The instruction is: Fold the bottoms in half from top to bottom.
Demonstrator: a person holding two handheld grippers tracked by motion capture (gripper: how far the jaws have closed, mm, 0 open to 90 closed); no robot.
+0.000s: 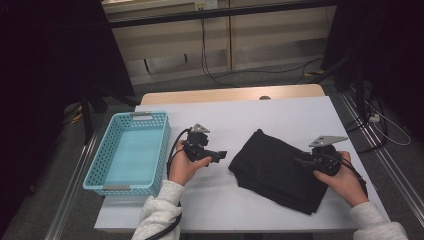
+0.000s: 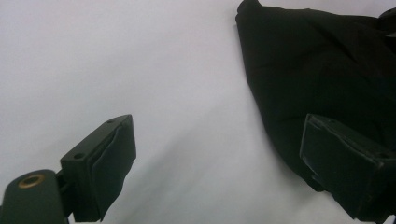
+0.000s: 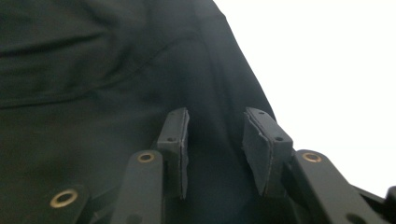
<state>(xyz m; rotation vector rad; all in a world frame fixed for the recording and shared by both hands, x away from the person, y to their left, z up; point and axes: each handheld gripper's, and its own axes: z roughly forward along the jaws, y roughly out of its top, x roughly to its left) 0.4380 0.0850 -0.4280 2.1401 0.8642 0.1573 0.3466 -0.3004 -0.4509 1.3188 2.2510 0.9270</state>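
A black folded cloth lies on the white table, right of the middle. A hand holds my left gripper just left of the cloth, pointing at its near-left edge. In the left gripper view that gripper is wide open over bare table, with the cloth ahead and behind its right jaw. My right gripper sits on the cloth's right side. In the right gripper view it stands open by a narrow gap just above the cloth, with nothing pinched.
A turquoise plastic basket stands at the table's left edge, with nothing in it. Bare white table lies in front of the cloth and behind it. Cables run across the floor beyond the table's far edge.
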